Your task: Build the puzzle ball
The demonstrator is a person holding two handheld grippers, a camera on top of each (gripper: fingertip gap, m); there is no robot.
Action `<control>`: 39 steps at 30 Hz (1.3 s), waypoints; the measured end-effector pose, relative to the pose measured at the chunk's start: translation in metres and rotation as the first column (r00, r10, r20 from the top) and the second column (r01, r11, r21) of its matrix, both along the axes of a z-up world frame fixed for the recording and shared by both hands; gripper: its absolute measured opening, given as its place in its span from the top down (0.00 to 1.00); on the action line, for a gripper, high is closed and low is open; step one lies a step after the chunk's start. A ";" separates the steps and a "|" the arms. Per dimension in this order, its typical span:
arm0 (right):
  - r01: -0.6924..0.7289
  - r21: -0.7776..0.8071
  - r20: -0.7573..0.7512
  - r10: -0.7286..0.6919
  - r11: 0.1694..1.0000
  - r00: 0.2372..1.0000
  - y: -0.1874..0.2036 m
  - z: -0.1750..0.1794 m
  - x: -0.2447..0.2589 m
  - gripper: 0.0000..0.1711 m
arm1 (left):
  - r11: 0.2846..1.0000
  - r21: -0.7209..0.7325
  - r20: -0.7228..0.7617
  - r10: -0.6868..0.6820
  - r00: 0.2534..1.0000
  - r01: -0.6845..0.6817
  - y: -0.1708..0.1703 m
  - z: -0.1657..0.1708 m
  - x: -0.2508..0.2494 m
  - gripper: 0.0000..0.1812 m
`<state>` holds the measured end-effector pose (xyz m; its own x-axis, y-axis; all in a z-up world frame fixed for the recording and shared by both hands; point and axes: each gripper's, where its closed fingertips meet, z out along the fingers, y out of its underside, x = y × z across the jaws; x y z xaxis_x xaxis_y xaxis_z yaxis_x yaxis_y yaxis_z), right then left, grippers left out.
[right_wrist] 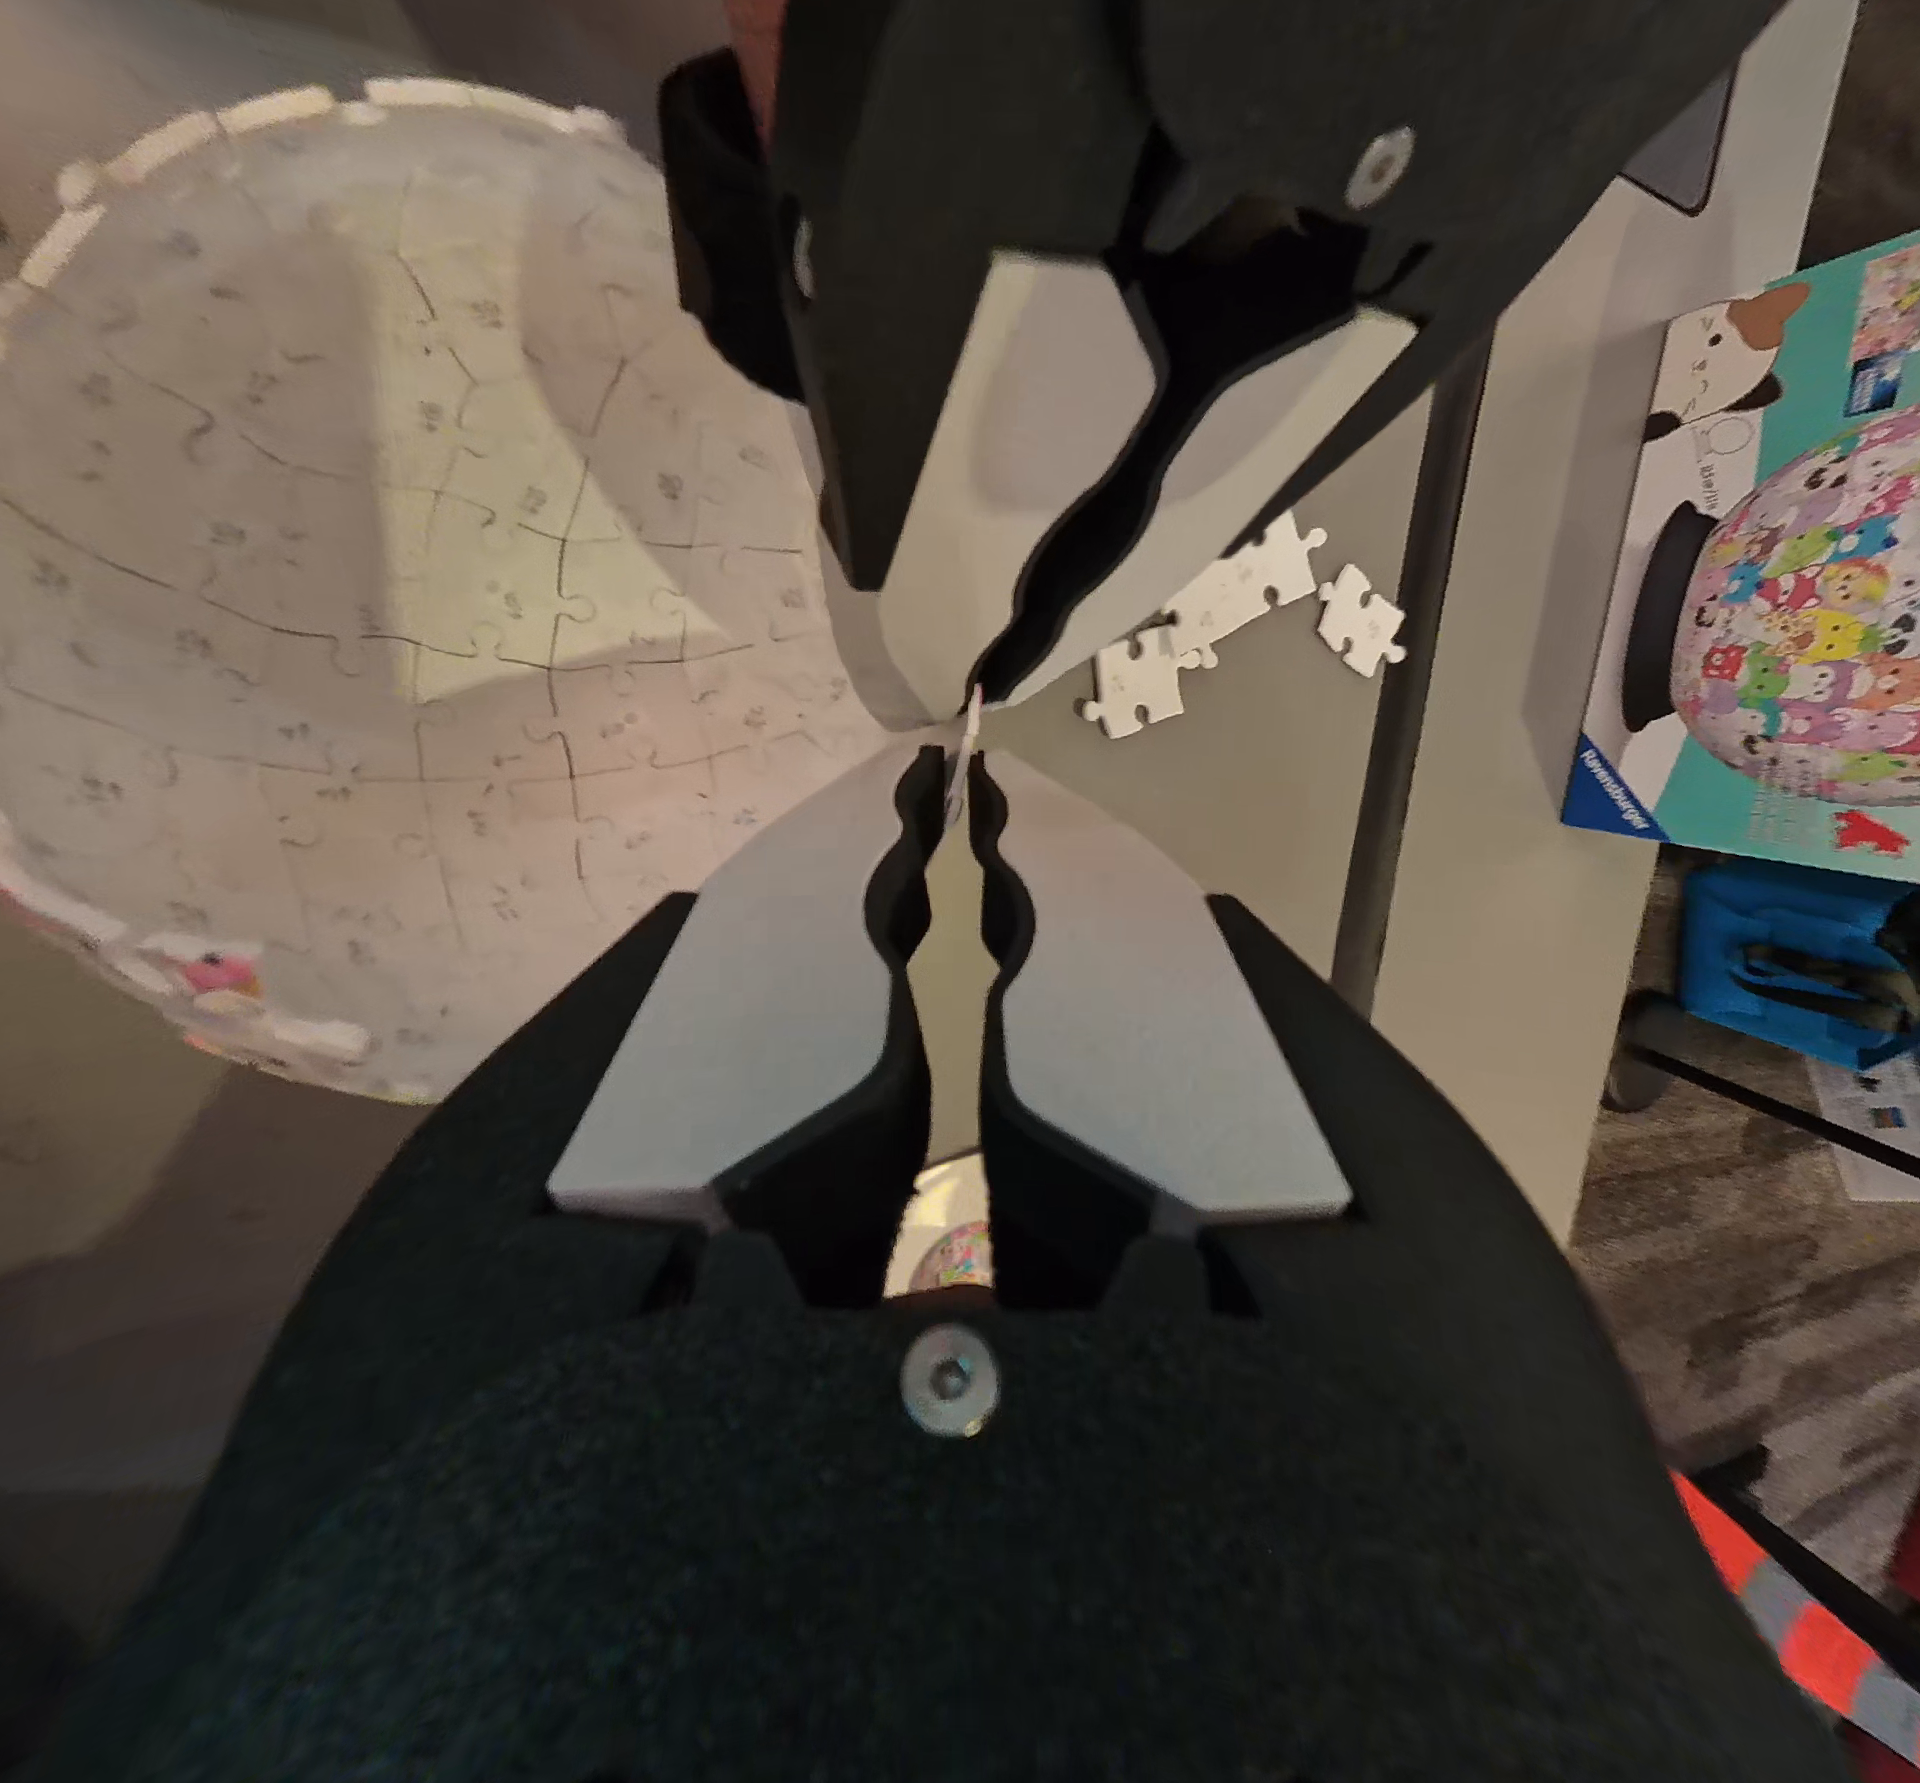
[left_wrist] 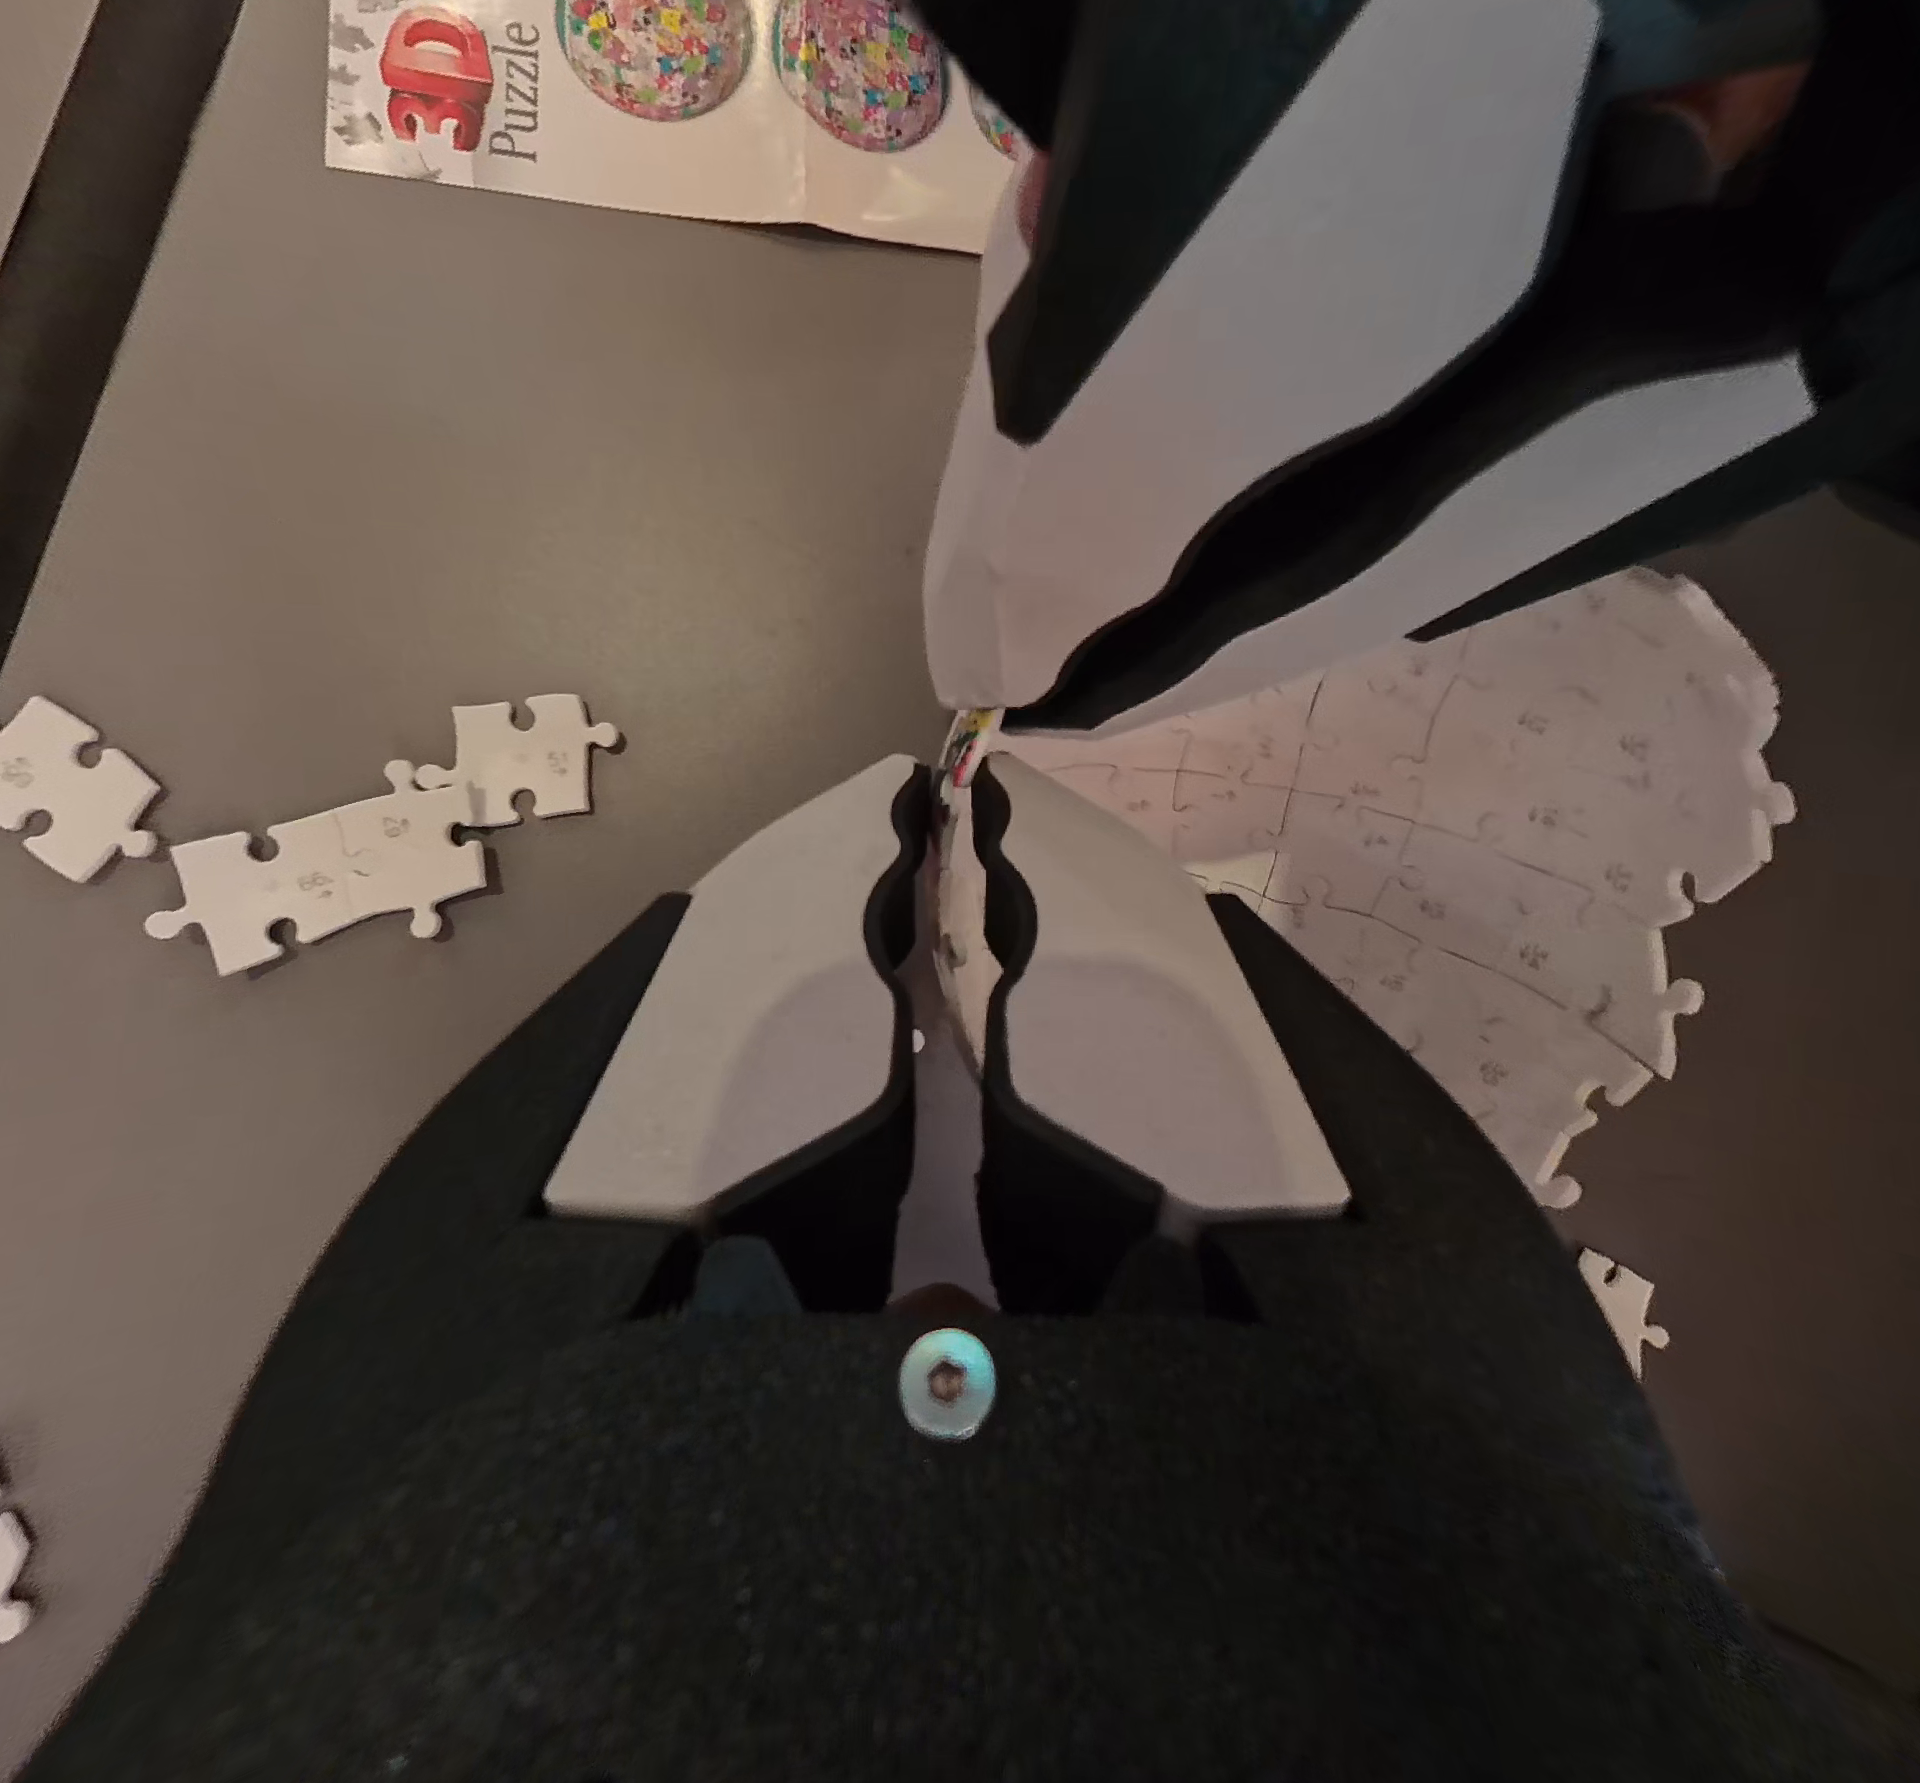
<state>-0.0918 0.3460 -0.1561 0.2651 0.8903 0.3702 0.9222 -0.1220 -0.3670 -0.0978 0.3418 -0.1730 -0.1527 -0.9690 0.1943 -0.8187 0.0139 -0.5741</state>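
The part-built puzzle ball [left_wrist: 1455, 850] is a white open shell of joined pieces, seen from inside; it also shows in the right wrist view [right_wrist: 312, 590]. My left gripper [left_wrist: 951, 772] is shut on the shell's wall, which runs edge-on between its fingers. My right gripper [right_wrist: 961, 762] is shut at its tips on a thin coloured puzzle piece [right_wrist: 968, 731] at the shell's rim. I cannot tell whether that piece is joined to the shell. The two grippers meet tip to tip: the right one [left_wrist: 987, 705] reaches in from the upper right, the left one [right_wrist: 977, 689] from above.
Loose white pieces [left_wrist: 332, 871] lie on the grey table [left_wrist: 520, 486] to the left, and one [left_wrist: 1621, 1307] lies under the shell. A printed instruction sheet [left_wrist: 644, 40] lies at the back. The puzzle box [right_wrist: 1787, 590] stands beyond the table edge. Both grippers' tips are close together, under 4 cm apart.
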 end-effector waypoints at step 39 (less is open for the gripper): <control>0.113 -0.007 0.087 -0.112 0.994 0.990 0.000 0.001 0.013 0.83 | 1.000 -0.018 -0.005 0.011 1.000 -0.011 0.001 0.002 -0.001 0.95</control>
